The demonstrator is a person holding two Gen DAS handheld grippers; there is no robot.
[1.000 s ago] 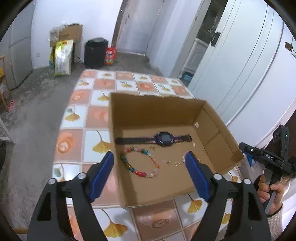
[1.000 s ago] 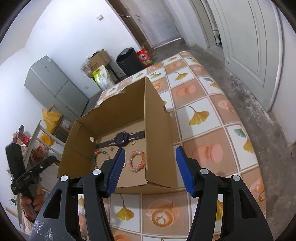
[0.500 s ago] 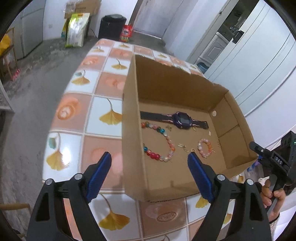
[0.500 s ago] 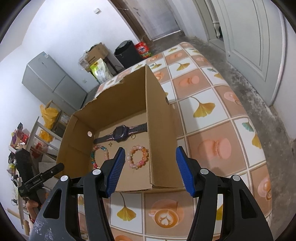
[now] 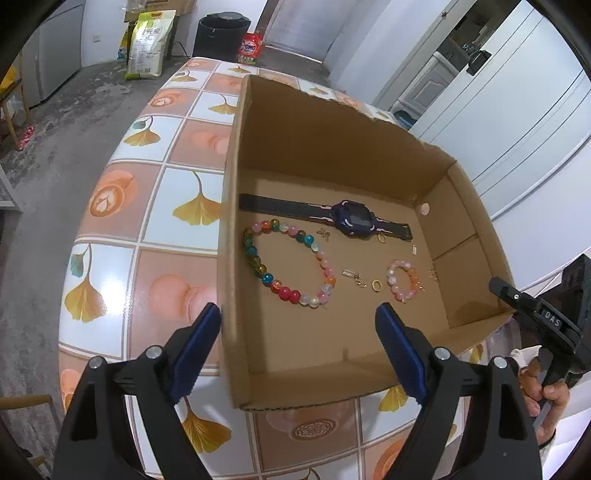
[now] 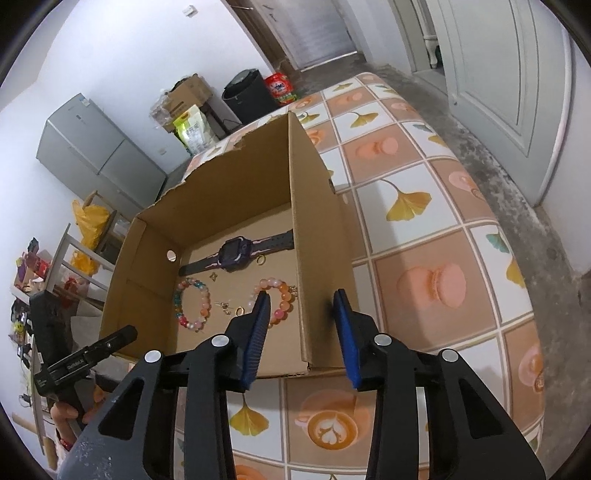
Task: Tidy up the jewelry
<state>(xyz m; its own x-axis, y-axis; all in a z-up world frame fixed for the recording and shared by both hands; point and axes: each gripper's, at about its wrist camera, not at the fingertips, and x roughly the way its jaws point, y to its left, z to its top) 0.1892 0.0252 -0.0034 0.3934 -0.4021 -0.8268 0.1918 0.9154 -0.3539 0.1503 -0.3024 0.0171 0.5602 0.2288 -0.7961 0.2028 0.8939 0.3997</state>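
An open cardboard box [image 5: 332, 147] [image 6: 314, 258] stands on the tiled table. Inside lie a dark watch [image 5: 351, 218] [image 6: 236, 251], a multicoloured bead bracelet [image 5: 288, 266] [image 6: 192, 302], a small pink bead bracelet [image 5: 402, 280] [image 6: 279, 295], gold rings [image 5: 376, 285] and small earrings [image 5: 352, 275]. My left gripper [image 5: 298, 328] is open and empty, astride the box's near-left wall. My right gripper [image 6: 301, 321] is open, its jaws either side of the box's right wall, not touching it.
The table [image 5: 184, 206] [image 6: 424, 240] has an orange and white ginkgo-leaf pattern. A black bin [image 5: 221, 33], a feed bag [image 5: 147, 40] and a grey cabinet [image 6: 96, 155] stand beyond it on the floor. White doors [image 6: 498, 92] are at the right.
Both grippers have moved closer to the box and higher over it. The right gripper's jaws have narrowed around the right wall. The jewelry has not moved.
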